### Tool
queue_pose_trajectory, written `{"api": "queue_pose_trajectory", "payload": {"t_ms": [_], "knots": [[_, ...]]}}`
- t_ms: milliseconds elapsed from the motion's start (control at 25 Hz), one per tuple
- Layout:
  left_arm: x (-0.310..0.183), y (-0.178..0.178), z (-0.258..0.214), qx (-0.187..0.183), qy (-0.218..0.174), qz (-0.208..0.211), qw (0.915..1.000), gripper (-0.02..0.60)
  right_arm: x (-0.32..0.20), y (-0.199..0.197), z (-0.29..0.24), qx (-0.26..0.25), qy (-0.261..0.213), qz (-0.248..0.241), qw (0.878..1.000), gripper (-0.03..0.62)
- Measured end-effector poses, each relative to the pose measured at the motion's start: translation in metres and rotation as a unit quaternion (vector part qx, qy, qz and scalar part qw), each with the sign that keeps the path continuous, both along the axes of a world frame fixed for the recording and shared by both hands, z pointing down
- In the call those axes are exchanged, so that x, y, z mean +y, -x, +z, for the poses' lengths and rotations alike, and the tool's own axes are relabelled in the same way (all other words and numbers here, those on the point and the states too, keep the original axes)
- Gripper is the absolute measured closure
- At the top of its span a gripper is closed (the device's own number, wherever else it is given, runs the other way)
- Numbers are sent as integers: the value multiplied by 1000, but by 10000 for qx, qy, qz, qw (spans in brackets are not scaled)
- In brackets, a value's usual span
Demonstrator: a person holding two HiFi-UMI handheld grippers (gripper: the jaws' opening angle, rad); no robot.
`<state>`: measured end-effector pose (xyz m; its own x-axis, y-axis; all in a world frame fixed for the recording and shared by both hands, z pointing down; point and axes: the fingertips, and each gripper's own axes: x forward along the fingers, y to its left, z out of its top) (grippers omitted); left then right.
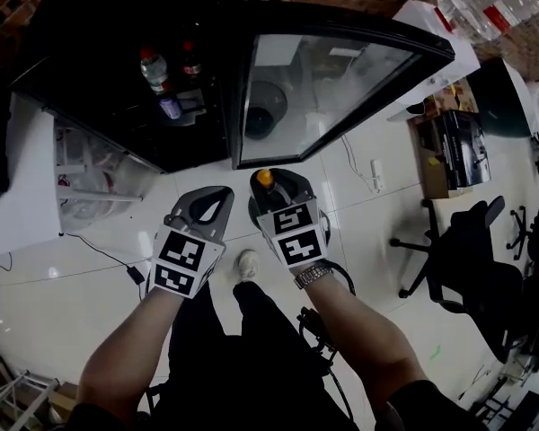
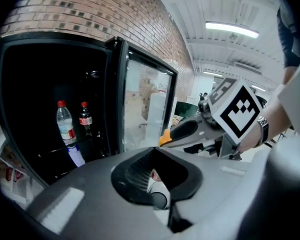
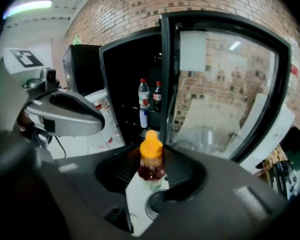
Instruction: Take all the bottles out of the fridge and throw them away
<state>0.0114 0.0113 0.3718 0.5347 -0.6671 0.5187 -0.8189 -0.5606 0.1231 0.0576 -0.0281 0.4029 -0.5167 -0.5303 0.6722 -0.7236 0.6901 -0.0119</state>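
Now two bottles point(image 3: 143, 96) stand in the fridge point(image 1: 117, 137), right tool point(image 1: 277, 191) grips one orange-capped bottle point(image 3: 151, 159), left tool point(image 1: 207, 206) closed empty

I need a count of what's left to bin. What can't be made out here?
Fridge interior: dark in every view; lower shelves unreadable.
Blue-and-white thing below the clear bottle: too small to identify in any view.
Orange-capped bottle: in the head view only its cap shows; the right tool hides the rest.
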Motion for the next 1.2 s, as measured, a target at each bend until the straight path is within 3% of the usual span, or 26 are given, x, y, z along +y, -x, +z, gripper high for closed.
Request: {"api": "queue_pose_trajectory", "payload": {"t_ms": [280, 480, 880, 1200], "knots": [[16, -65, 57, -158, 452, 428, 9979, 578, 27, -74, 73, 117, 392, 95, 9991, 455], [26, -92, 102, -214, 833, 638, 9942, 578, 43, -105, 132, 297, 688, 195, 9970, 455], [37, -102, 200, -439, 1364, 917, 9854, 578, 56, -104, 245, 387, 1076, 600, 9916, 455], [43, -98, 257, -399, 1601, 1010, 9811, 578, 54, -95, 320, 468, 1289, 876, 9867, 459]]}}
